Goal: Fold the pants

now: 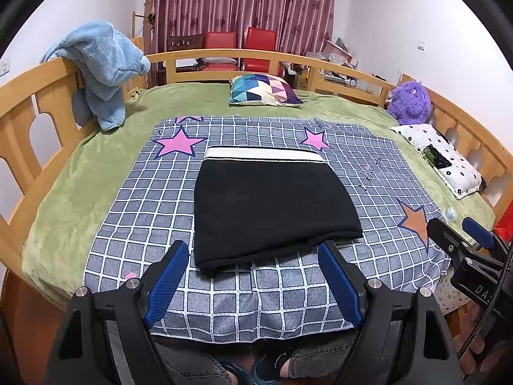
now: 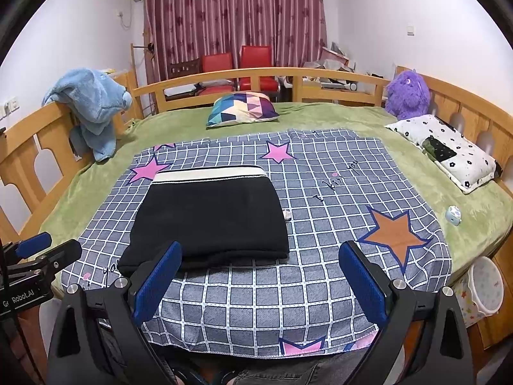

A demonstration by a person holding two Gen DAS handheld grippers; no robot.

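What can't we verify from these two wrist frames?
- Pants: layers inside the folded black stack are hidden by its own top layer in both views, so fold count can't be told.
- Small white tag at the pants' right edge: right wrist view only, too small to read.
- White pillow: dark item lying on it is too small to identify.
- Right gripper: cut by the left wrist view's edge.
- Person: legs mostly hidden behind the fingers.

A triangle-patterned cushion and purple plush toy lie on the bed.
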